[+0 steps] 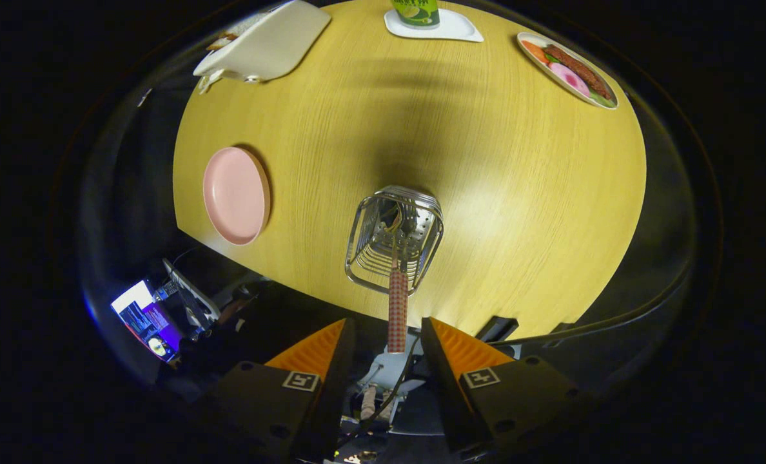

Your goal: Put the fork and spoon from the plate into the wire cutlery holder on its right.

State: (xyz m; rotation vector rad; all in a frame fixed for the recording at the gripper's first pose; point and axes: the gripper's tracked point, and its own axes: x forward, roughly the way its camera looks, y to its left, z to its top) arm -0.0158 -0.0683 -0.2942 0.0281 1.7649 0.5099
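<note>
Gripper view looks straight down on my tongs (388, 345), whose orange fingers (315, 351) stand apart, touching nothing. Between them rises a red-checked handle (396, 309) that stands in the wire holder (392, 238) just ahead; whether it is the fork or the spoon I cannot tell. Another utensil (392, 219) seems to lie inside the holder, too unclear to name. The pink plate (235, 194) sits to the holder's left, bare. On the yellow wooden desk (518, 193) beyond are a white tray (267, 45), a green can (415, 9) on a white coaster (454, 29), and a plate of food (567, 69). Below the desk's edge a lit screen (147, 319) glows in the dark.
</note>
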